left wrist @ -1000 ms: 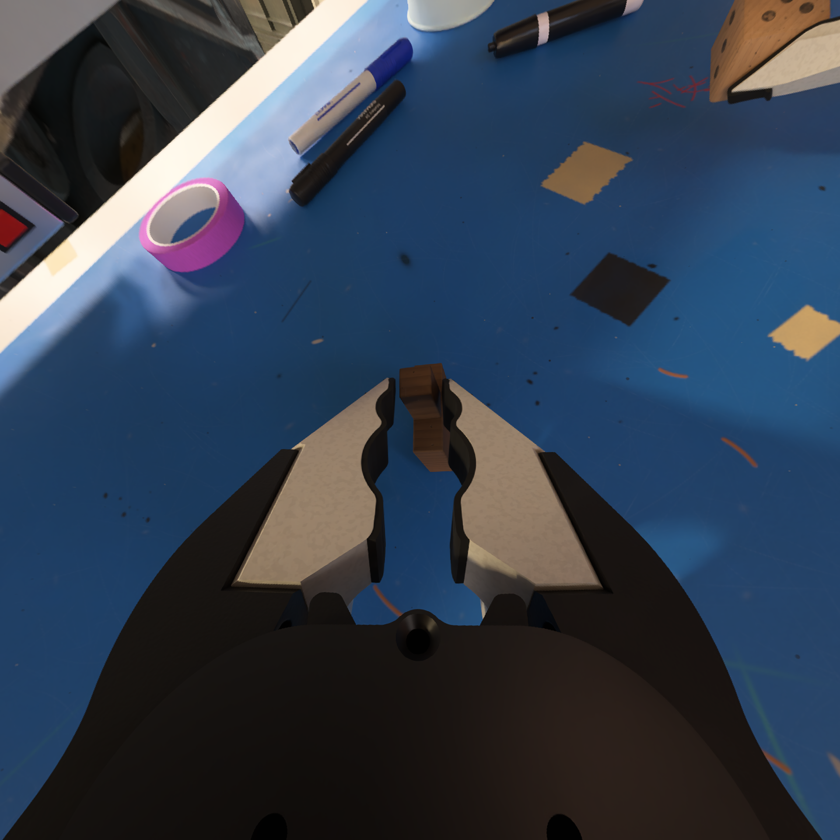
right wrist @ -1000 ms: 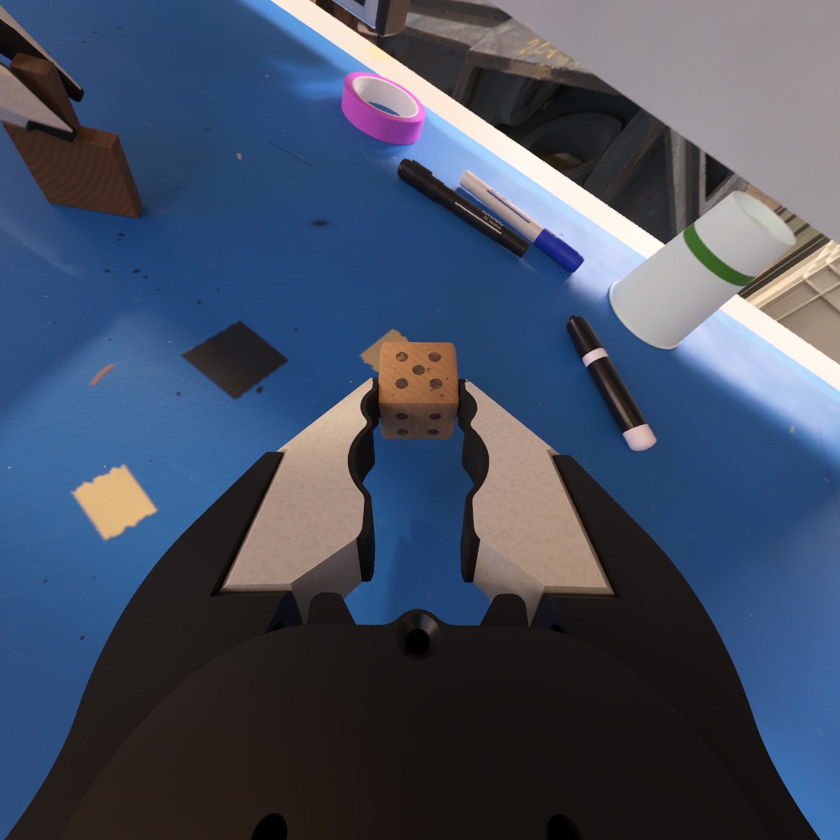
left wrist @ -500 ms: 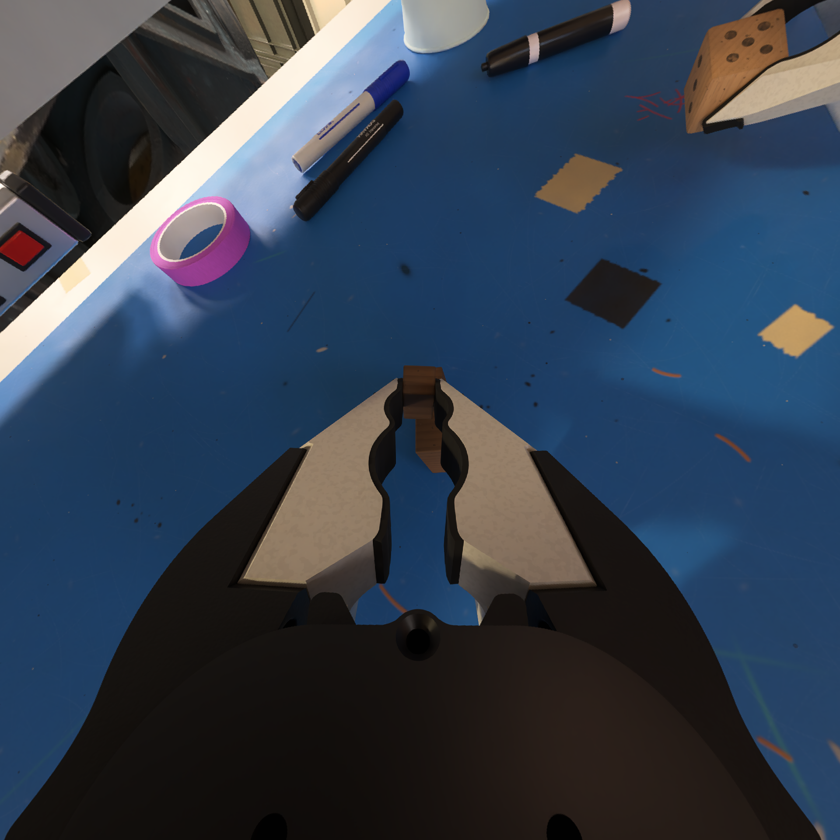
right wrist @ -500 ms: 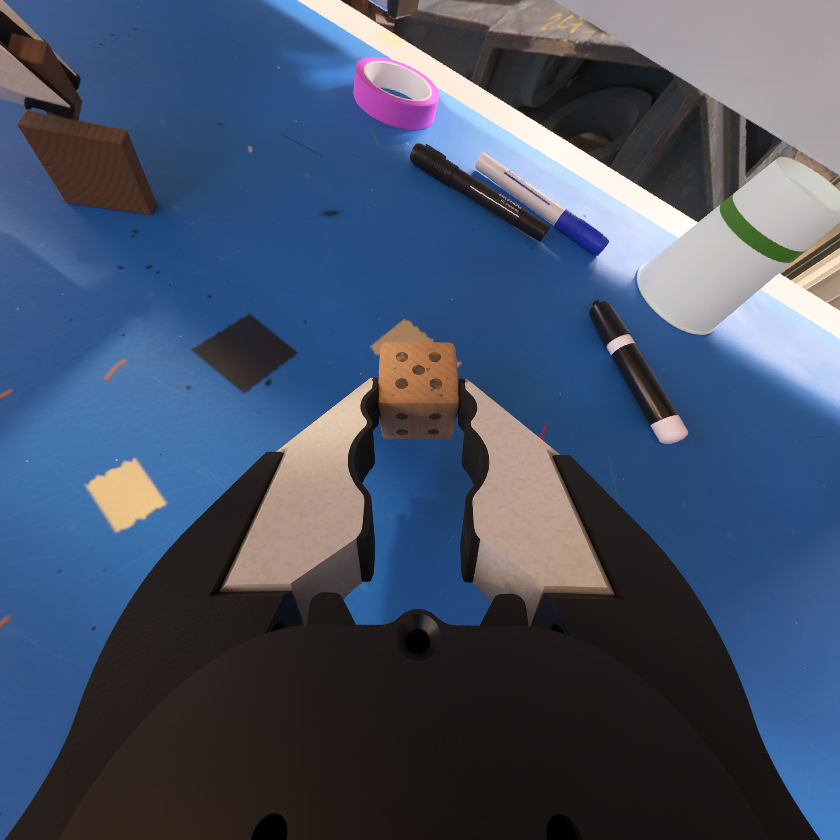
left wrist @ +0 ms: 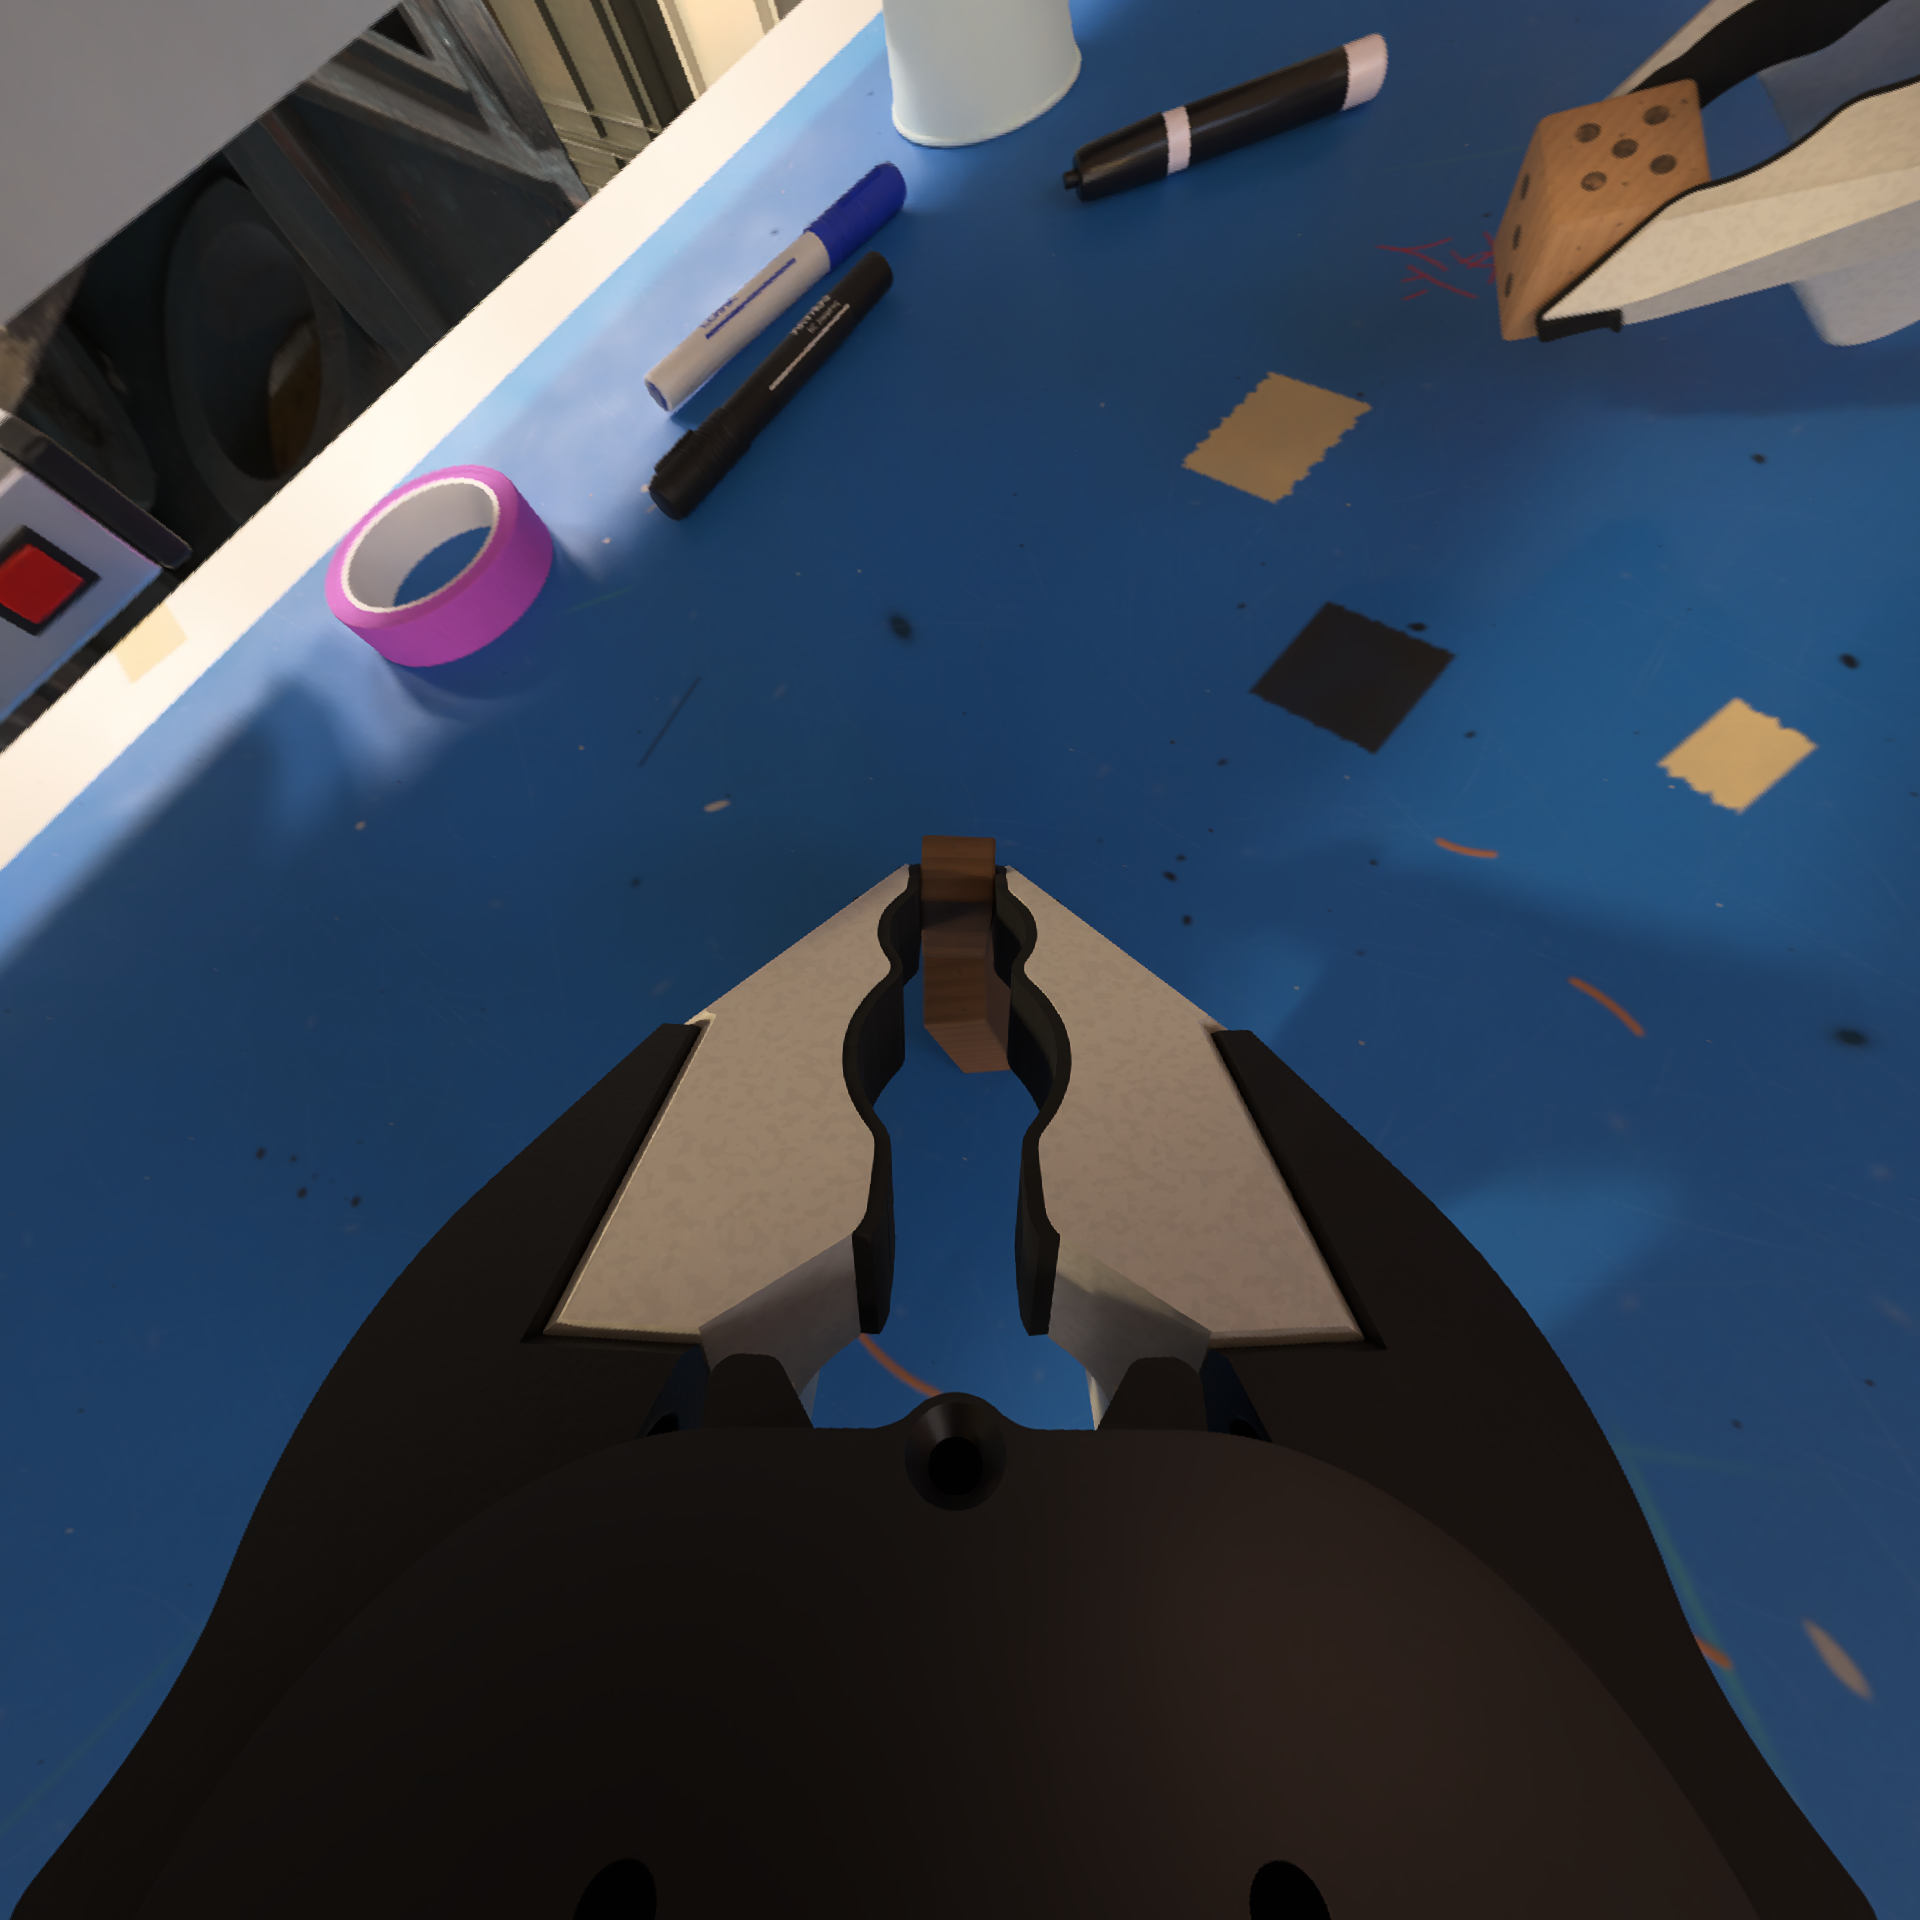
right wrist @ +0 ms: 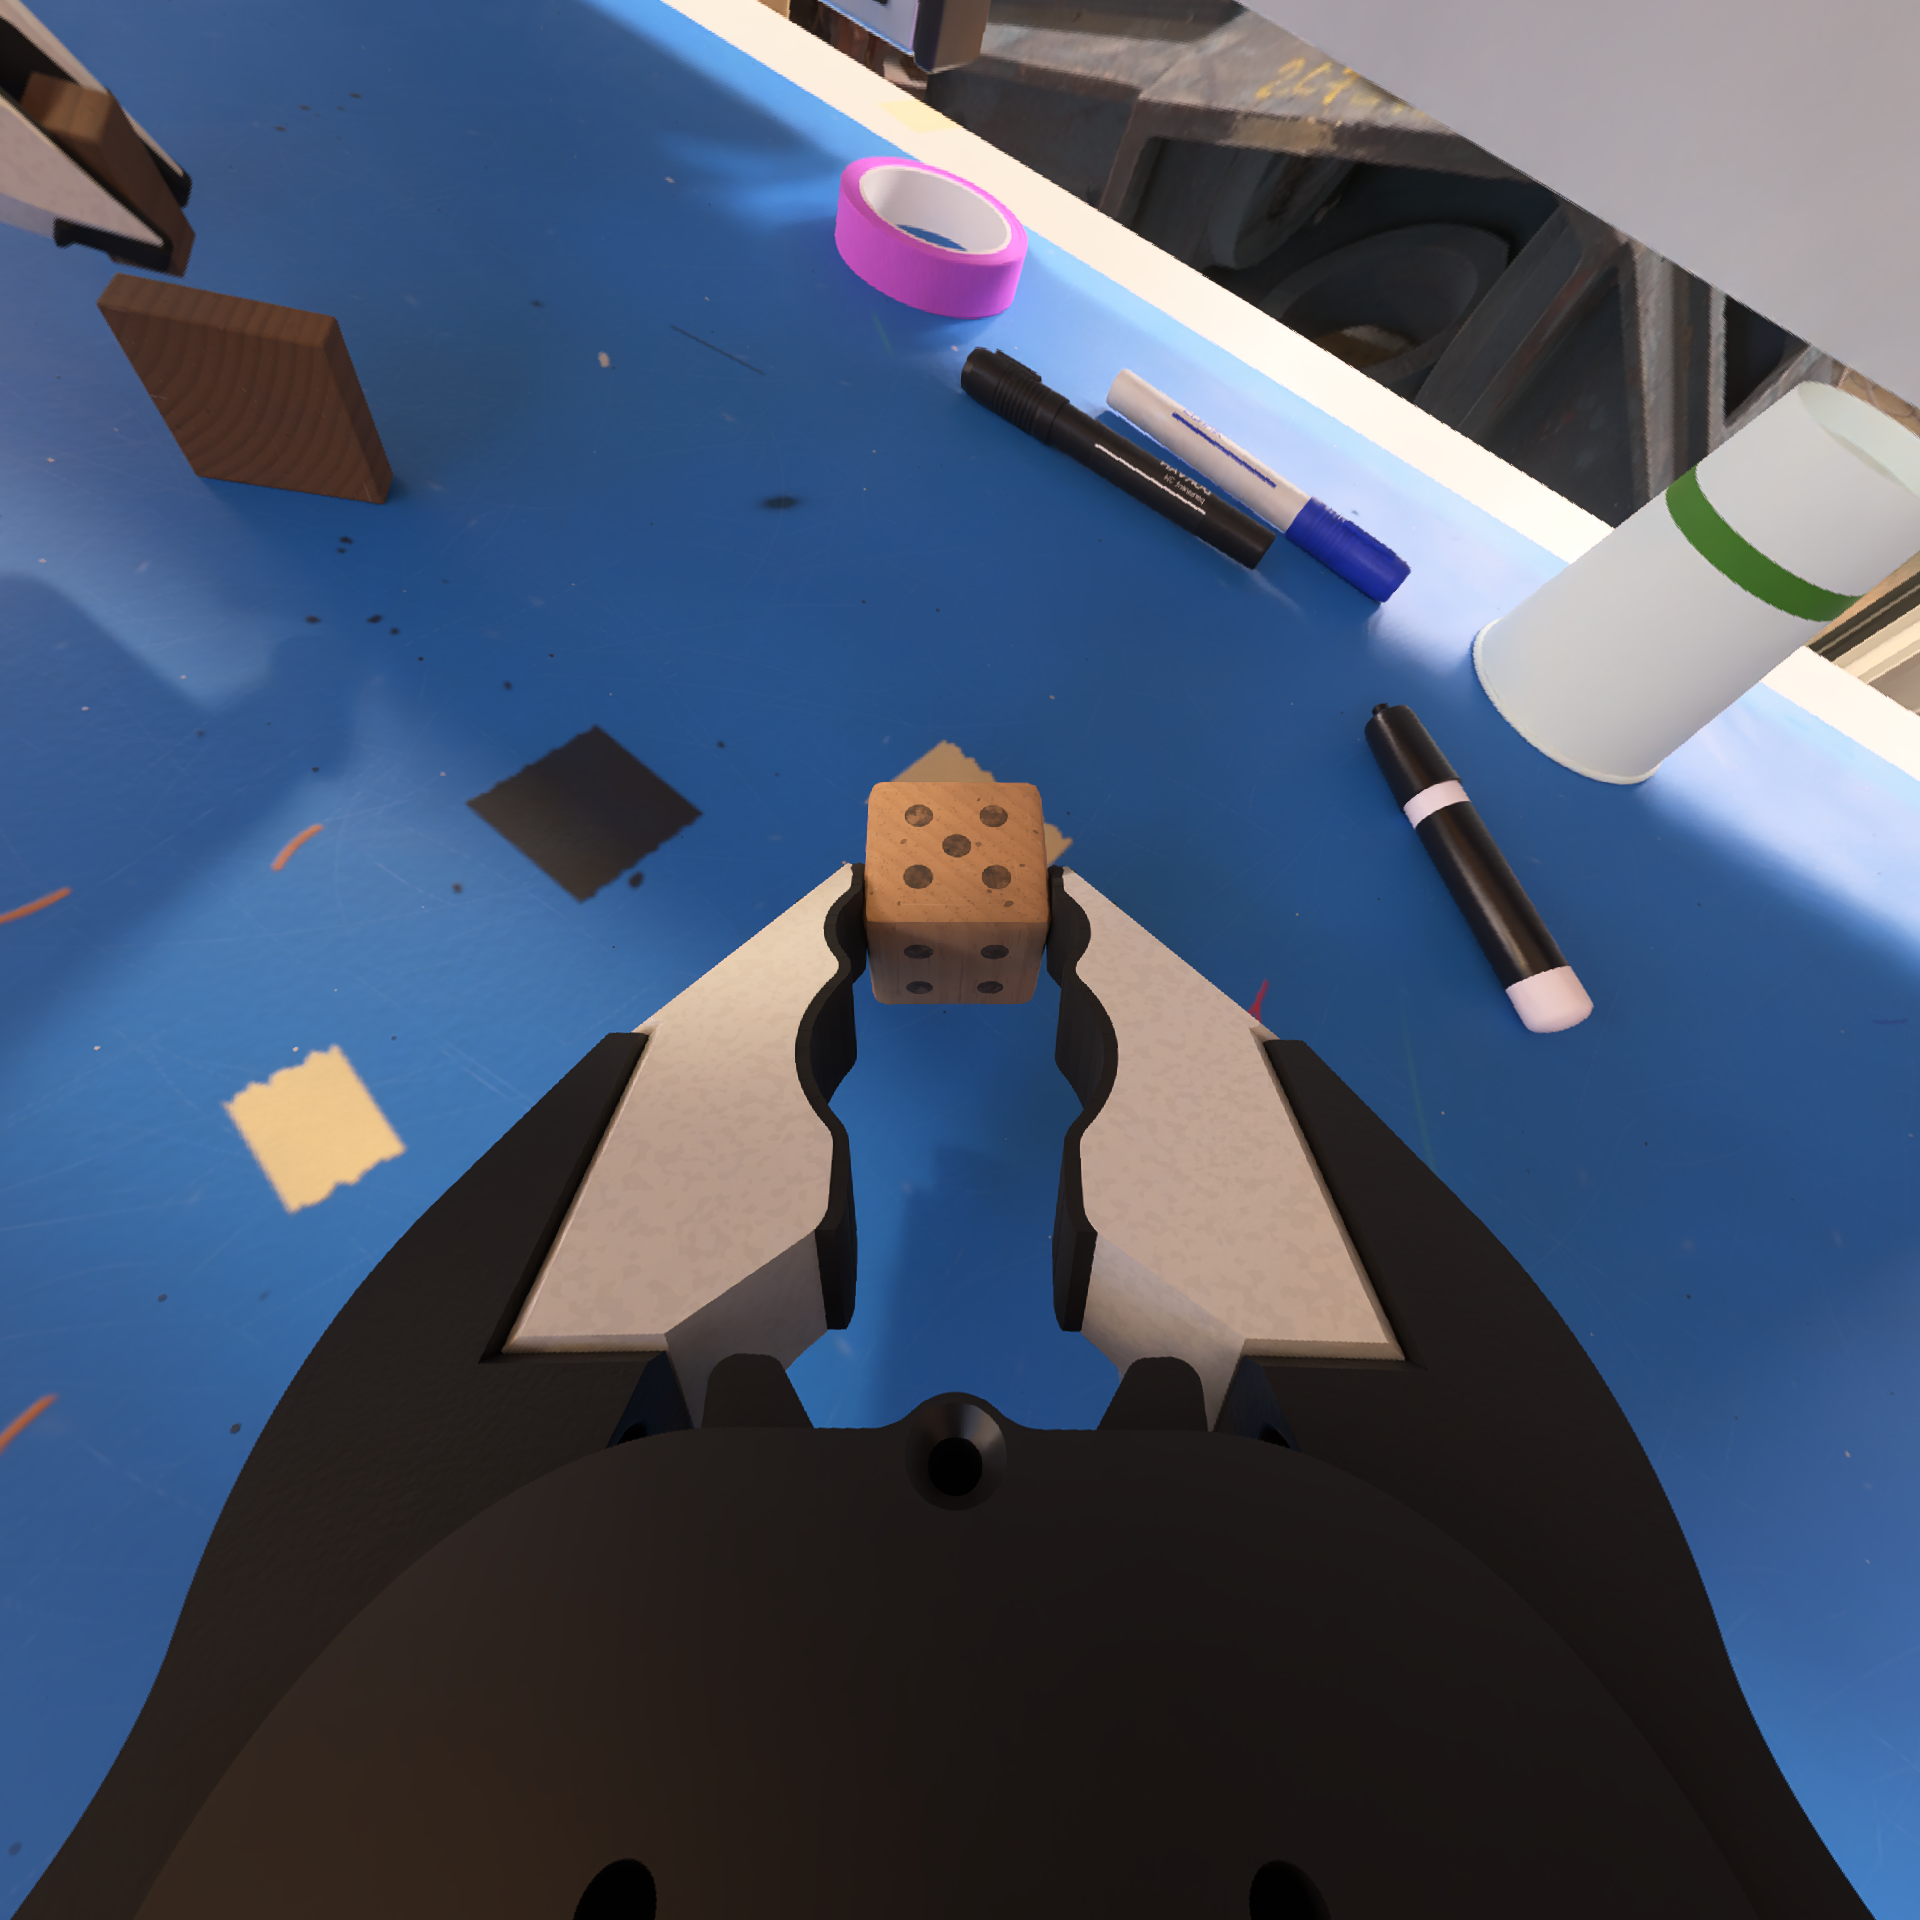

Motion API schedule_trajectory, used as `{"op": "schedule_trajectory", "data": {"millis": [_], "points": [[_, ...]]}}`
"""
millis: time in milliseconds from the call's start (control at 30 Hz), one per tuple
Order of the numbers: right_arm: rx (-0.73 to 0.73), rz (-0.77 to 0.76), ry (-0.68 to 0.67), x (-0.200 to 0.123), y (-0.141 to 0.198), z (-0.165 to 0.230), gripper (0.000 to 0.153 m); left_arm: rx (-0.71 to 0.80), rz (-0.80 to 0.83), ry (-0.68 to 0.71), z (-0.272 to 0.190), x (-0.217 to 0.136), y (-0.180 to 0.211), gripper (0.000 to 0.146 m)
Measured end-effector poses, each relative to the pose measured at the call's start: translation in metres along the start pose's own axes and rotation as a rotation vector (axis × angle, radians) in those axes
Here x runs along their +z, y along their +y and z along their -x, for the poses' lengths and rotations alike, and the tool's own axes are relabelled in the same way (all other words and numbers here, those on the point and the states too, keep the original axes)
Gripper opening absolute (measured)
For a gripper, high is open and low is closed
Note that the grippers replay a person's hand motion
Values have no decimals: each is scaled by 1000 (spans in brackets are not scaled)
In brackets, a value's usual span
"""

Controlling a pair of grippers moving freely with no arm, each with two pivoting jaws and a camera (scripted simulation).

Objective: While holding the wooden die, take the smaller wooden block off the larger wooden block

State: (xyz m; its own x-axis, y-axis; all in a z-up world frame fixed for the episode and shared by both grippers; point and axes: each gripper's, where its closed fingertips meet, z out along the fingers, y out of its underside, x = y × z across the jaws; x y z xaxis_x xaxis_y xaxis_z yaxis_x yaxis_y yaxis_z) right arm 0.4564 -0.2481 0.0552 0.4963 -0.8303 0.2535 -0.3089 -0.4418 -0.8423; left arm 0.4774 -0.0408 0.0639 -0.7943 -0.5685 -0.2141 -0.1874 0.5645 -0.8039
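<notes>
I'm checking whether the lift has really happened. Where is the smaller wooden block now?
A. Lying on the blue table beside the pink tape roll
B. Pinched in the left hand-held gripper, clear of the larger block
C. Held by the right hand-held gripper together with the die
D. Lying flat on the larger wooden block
B: the left hand-held gripper is shut on the smaller wooden block, and the right wrist view shows the larger wooden block bare below it.
</notes>
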Motion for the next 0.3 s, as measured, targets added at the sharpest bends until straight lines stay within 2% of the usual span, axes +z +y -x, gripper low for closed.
{"op": "schedule_trajectory", "data": {"millis": [133,300], "points": [[1,-13,0,-1,-1,0,34,-72,-4,78,-16,-8,7,12],[27,-34,-9,-5,-3,-3,34,-42,32,19,-20,-27,29,12]]}}
